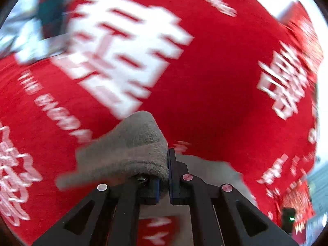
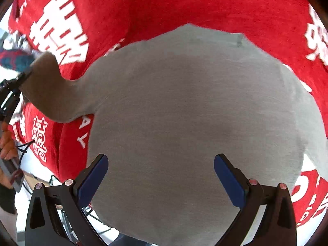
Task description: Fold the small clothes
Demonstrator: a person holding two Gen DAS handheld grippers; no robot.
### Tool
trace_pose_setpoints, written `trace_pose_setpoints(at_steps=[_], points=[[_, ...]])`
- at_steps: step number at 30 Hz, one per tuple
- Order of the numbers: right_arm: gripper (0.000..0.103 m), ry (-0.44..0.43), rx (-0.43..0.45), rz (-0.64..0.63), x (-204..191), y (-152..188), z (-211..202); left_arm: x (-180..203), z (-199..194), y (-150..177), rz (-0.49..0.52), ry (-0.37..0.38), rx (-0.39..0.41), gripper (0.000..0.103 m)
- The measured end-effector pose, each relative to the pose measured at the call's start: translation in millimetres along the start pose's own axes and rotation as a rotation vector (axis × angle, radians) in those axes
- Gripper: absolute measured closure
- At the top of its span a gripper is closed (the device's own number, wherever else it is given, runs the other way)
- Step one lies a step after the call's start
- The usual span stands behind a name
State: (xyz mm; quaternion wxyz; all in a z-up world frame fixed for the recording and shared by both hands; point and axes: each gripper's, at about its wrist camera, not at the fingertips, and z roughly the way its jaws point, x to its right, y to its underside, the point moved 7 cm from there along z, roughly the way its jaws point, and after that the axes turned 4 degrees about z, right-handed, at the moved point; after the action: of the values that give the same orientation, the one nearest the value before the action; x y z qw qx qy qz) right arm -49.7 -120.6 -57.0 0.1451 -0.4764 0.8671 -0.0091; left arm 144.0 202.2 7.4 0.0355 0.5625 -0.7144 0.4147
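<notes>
A small grey garment (image 2: 184, 112) lies spread on a red cloth with white characters (image 2: 205, 4). My right gripper (image 2: 161, 176) is open just above the garment's near part, its blue pads (image 2: 94, 176) wide apart and empty. My left gripper (image 1: 164, 176) is shut on a sleeve of the grey garment (image 1: 133, 149), which bunches over the left finger and is lifted off the red cloth (image 1: 205, 71). In the right wrist view the lifted sleeve (image 2: 47, 86) rises at the left, with the left gripper partly visible at the frame edge.
The red cloth covers the table and hangs over its edge at the left (image 2: 51, 143). A dark red and teal item (image 2: 16, 59) lies beyond the sleeve. A person's hand (image 2: 7, 143) and cables show at the far left.
</notes>
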Motion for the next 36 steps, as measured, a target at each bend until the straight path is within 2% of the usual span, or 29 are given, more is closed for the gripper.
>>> trace_pose_setpoints(at_steps=[4,7,11,14,15,17,18,20,23,25,29,33,34,36], points=[[0.000,-0.003,0.050,0.073,45.7,-3.8,-21.8,104.2,37.7,17.7,0.130,0.124,-0.066,0.096],[0.000,0.015,0.064,0.139,88.1,-0.6,-29.8,170.1,80.0,53.2,0.224,0.158,-0.155,0.096],[0.000,0.040,0.053,0.223,141.0,11.5,-28.0,226.1,144.7,118.7,0.374,0.117,-0.299,0.096],[0.000,0.059,0.035,0.257,168.4,21.7,-23.0,243.4,181.8,170.5,0.485,0.054,-0.419,0.096],[0.000,0.064,0.028,0.267,176.4,25.1,-20.4,243.1,188.1,182.7,0.508,0.034,-0.452,0.095],[0.000,0.076,0.015,0.274,183.7,28.1,-15.6,240.8,198.3,207.5,0.566,-0.023,-0.525,0.077],[0.000,0.081,0.012,0.272,185.7,28.4,-14.5,245.8,192.9,209.0,0.594,-0.013,-0.487,0.068],[0.000,0.092,0.019,0.256,184.6,25.4,-15.9,251.1,182.5,207.6,0.642,-0.052,-0.473,0.015],[0.000,0.104,0.064,0.172,161.0,7.5,-23.0,249.6,149.9,185.4,0.674,-0.112,-0.388,0.013],[0.000,0.110,0.097,0.091,141.7,-5.1,-25.2,233.9,126.8,165.4,0.656,-0.158,-0.334,0.013],[0.000,0.182,0.134,-0.161,81.9,-36.8,-6.2,164.3,80.6,122.6,0.551,-0.322,-0.284,0.013],[0.000,0.326,0.170,-0.392,38.8,-51.6,29.9,86.3,55.4,101.3,0.468,-0.504,-0.298,0.013],[0.003,0.372,0.188,-0.429,33.2,-57.6,37.7,71.8,50.7,102.3,0.444,-0.530,-0.305,0.013],[0.029,0.435,0.203,-0.447,33.3,-67.5,42.8,53.5,42.2,110.7,0.430,-0.558,-0.312,0.013]])
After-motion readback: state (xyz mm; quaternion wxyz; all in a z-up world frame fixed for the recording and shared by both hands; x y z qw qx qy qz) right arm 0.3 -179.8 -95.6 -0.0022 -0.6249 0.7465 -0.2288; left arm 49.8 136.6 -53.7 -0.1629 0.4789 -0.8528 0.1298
